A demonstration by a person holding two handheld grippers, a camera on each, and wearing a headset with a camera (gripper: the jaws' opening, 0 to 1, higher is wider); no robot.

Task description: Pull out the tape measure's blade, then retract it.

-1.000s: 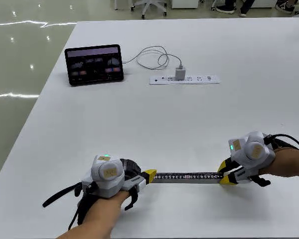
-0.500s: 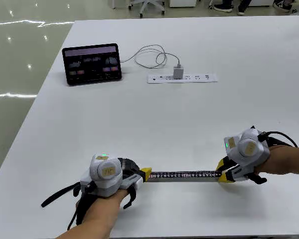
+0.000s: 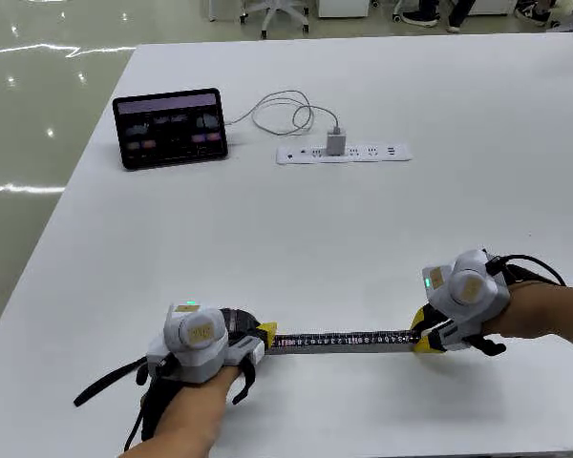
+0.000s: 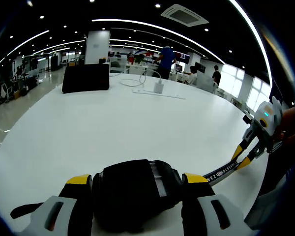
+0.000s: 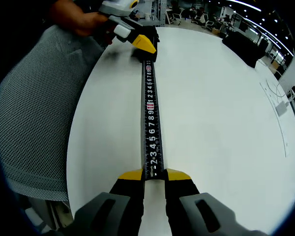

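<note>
- While the left gripper [image 3: 265, 336] had its jaws closed around the black body of the tape measure [image 4: 137, 194], holding it down on the surface [image 3: 363, 239] near the person's edge, the right gripper [image 5: 155, 174] had its jaws pinched almost shut on the free end of the blade [image 5: 151, 113].
- The blade lay drawn out flat between the two grippers, numbers upward, running straight from the case to the right jaws. The grippers were well apart.
- The step in hand looked like the pull-out, at or close to its full reach, with the retraction not yet done.
- The next move would call for the right gripper to travel back along the blade's own line toward the case, feeding the blade in under control. The left jaws would need a firm hold so the case neither slid nor twisted.
- Letting the tip go outright could make the blade whip back — a risk worth avoiding.
- A dark tablet [image 3: 169, 127] stood propped at the far left, beside a white power strip [image 3: 363, 153] with a charger [image 3: 335, 143] plugged in and a looped cable [image 3: 282, 113].
- All of these sat well apart from the blade, and nothing lay in its path.
- A black strap [image 3: 105, 382] trailed behind the left gripper, clear of the work — whose it was, I could not tell.
</note>
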